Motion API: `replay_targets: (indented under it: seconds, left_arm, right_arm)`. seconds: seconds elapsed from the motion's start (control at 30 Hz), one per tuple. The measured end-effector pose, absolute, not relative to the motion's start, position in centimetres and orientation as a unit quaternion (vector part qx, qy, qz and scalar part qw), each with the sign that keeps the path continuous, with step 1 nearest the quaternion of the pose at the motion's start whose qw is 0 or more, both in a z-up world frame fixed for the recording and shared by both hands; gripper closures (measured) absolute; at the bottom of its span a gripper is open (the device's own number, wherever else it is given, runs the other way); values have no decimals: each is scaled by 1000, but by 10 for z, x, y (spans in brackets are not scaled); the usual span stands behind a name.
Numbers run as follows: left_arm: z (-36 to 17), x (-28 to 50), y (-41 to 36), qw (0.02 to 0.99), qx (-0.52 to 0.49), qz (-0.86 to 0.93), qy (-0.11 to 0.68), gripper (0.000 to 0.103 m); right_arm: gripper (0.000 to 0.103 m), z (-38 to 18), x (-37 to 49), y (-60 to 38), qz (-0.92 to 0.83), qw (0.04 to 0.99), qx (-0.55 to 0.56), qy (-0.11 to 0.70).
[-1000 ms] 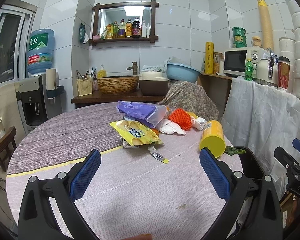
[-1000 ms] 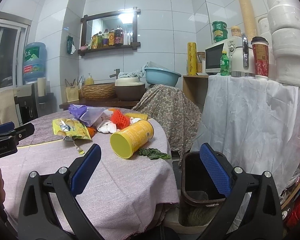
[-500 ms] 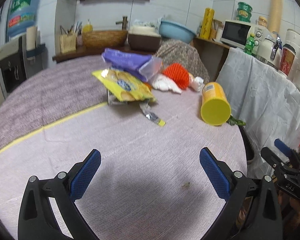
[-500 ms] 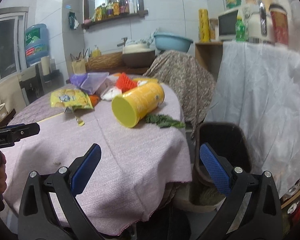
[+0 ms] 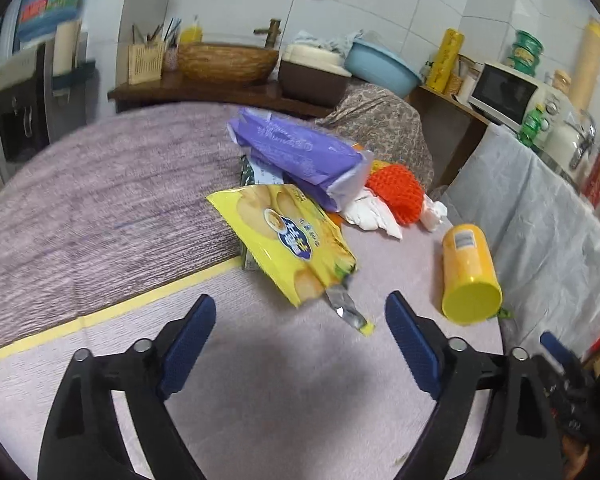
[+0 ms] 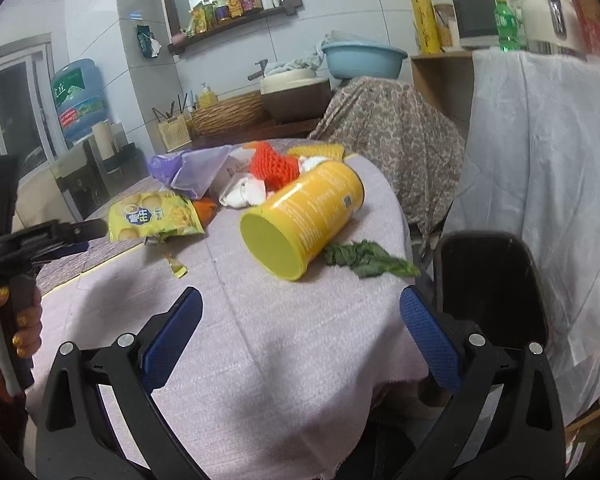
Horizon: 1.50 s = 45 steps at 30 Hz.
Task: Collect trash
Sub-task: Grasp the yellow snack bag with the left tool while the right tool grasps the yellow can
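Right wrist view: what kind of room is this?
Most likely a home kitchen or dining corner: a microwave on a side counter, a shelf of condiment bottles, a water dispenser jug, and a cloth-covered round table strewn with trash.

A yellow snack bag (image 5: 288, 236) bears a blue round logo. The plastic canister (image 6: 304, 216) is yellow all over, the crumpled plastic bag (image 5: 296, 152) purple, the net mesh (image 5: 396, 192) orange-red. The woven tablecloth (image 5: 100, 208) is mauve with a pale yellow stripe.

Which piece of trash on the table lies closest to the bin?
The green leaf, at the table's edge beside the black bin; the yellow can lies just behind it.
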<state>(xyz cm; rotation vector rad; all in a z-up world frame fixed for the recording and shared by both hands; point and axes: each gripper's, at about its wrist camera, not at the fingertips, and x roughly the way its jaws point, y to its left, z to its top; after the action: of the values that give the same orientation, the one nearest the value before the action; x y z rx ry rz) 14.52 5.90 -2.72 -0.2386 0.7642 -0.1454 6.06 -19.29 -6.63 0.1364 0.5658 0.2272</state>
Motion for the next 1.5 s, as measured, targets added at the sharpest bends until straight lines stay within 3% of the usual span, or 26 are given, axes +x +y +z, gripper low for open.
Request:
replay_targets:
  seconds: [0.23, 0.37, 0.47, 0.87, 0.9, 1.17, 1.5]
  left_arm:
    - [-46, 181, 74, 879, -203, -93, 421, 56]
    - [-49, 183, 71, 875, -210, -101, 424, 87]
    - [-52, 182, 73, 875, -209, -102, 424, 97]
    - [-37, 154, 73, 902, -174, -100, 383, 101]
    - [-37, 152, 73, 902, -173, -99, 382, 101]
    - [-37, 143, 71, 908, -159, -100, 374, 101]
    - [-34, 138, 67, 911, -152, -107, 368, 101]
  right_arm:
    - [5, -67, 57, -180, 114, 955, 30, 273]
    - [5, -70, 62, -180, 117, 954, 27, 276]
    - [5, -71, 73, -185, 128, 948, 49, 287]
    - [8, -66, 192, -214, 142, 868, 255, 401]
    - [13, -67, 199, -212, 140, 864, 260, 408]
    - [20, -84, 246, -191, 117, 838, 235, 479]
    - [30, -95, 259, -196, 138, 812, 273, 497]
